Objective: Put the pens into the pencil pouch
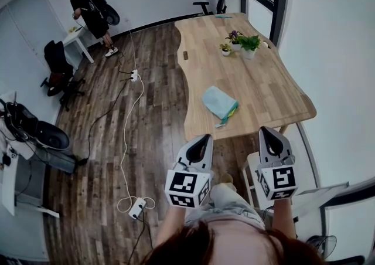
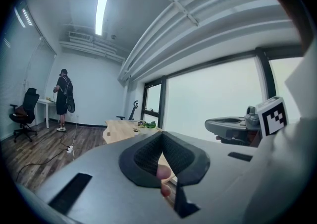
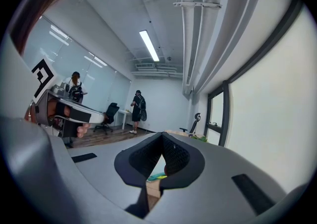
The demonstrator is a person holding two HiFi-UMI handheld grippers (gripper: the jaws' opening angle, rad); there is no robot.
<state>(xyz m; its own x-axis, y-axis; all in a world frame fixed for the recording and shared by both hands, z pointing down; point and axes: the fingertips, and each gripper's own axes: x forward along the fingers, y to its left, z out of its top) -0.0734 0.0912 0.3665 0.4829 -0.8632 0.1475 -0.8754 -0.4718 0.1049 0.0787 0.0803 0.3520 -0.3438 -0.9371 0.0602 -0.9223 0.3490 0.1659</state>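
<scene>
Pencil pouch [image 1: 218, 101]: light blue, lying flat on the wooden tabletop [image 1: 263, 82], close to its near edge.

Pens: a few slender green and yellow items [image 1: 228, 115] sit at the pouch's near end and are probably the pens. They are too small to tell whether they are inside with their ends poking out or just lying against the opening.

Left gripper [image 1: 202, 139] and right gripper [image 1: 268, 132]: held level and side by side on the near side of the pouch. Both are well apart from it, short of the tabletop edge. Jaws are together on each, with nothing between them.

Judgement: the step in hand is not settled. The scene fits pens waiting at the pouch mouth to be pushed in, or pens already tucked in with their tips showing. Either case calls for a closer look at the pouch's near end.
</scene>
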